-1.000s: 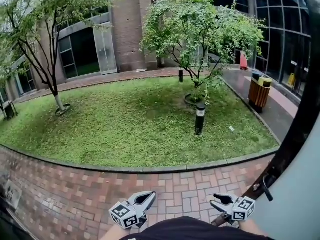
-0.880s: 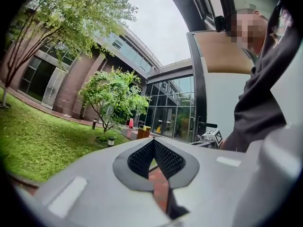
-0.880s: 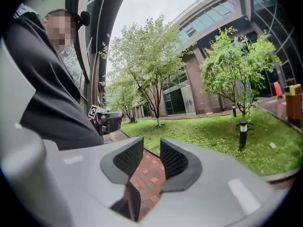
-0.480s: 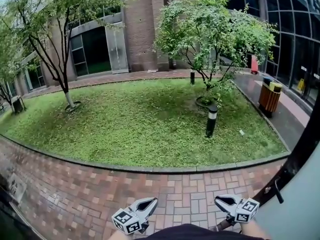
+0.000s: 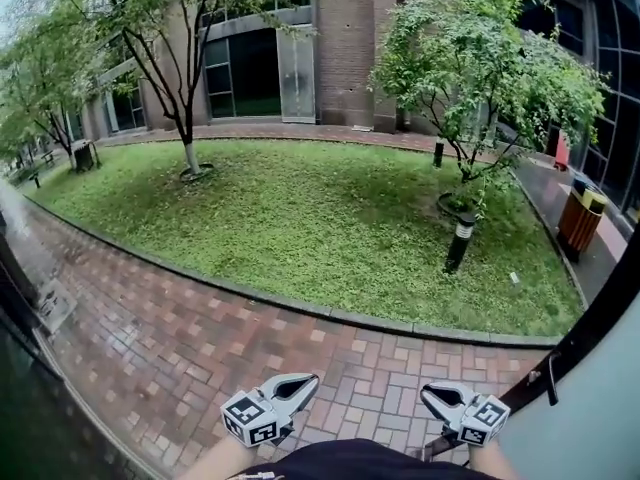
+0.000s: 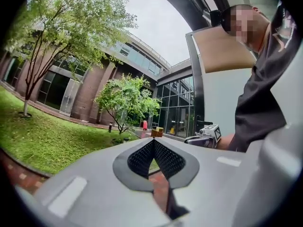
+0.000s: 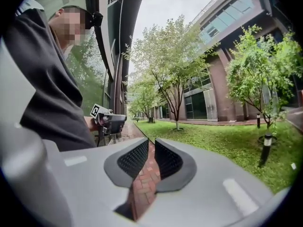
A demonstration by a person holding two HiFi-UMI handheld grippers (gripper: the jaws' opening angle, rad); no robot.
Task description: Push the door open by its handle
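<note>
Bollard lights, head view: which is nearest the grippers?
The white-banded bollard light below the right tree; the far bollard light stands at the far edge of the lawn.

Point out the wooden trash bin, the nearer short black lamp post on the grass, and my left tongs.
wooden trash bin (image 5: pixel 580 228): head view, on its slatted side.
nearer lamp post (image 5: pixel 458 246): head view, midway up its black shaft.
left tongs (image 5: pixel 312 378): head view, at the tips where they meet.
</note>
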